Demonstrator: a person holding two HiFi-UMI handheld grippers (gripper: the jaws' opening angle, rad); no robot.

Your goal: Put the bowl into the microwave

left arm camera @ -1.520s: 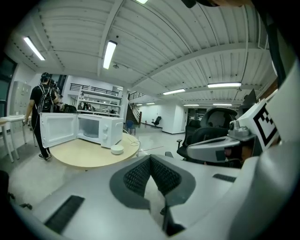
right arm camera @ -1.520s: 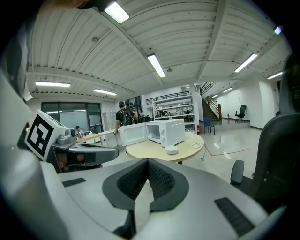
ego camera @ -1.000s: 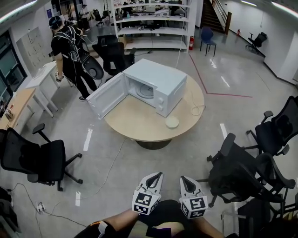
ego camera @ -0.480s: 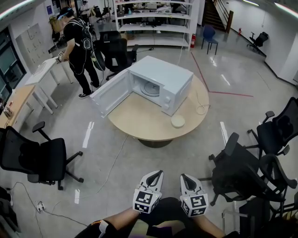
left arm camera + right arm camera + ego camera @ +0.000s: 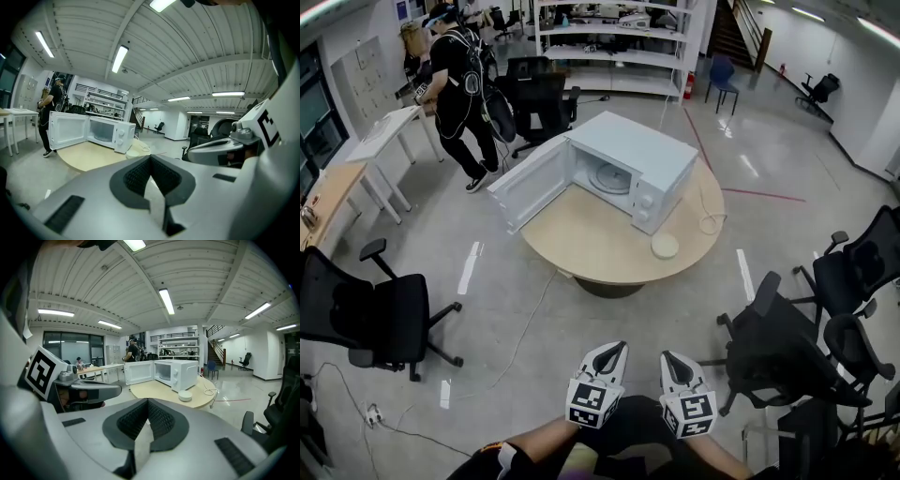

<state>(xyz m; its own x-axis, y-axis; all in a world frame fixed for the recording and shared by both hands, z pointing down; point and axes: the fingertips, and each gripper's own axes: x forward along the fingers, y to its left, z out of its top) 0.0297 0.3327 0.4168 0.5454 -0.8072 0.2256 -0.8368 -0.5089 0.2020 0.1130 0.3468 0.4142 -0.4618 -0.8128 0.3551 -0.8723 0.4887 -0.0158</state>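
Compared with half a second ago, the left gripper point(image 5: 616, 349) and the right gripper point(image 5: 669, 358) are found almost unmoved at the bottom centre of the head view. The round worktop point(image 5: 581, 236) is seen shifted slightly to the right of the frame. The bowl point(image 5: 665, 246) has kept its spot on the worktop. The person point(image 5: 459, 89) at the upper left has drawn closer to the top edge.

Both grippers are held low and side by side, close to the body, with their tips pointed forward toward the worktop. The marker cubes are turned up to the camera, and both forearms enter from the bottom edge. In each gripper view the jaws are pressed together, dark ribbed pads meeting in a V, and nothing is pinched between them. The gripper bodies are of smooth white plastic.

Black mesh-backed office chairs point(image 5: 370, 319) stand on the glossy grey floor point(image 5: 487, 309) at the left and right of the frame. The worktop is of pale wood. The bowl, small, round and off-white, rests near the worktop's right edge, just in front of the microwave's point(image 5: 628, 159) control panel and well apart from both grippers. A white cable point(image 5: 710, 221) is looped beside it. The microwave is a white box with its door point(image 5: 530, 183) swung wide to the left, and a glass turntable is seen inside. White shelving point(image 5: 609, 42) is ranged along the top of the frame.
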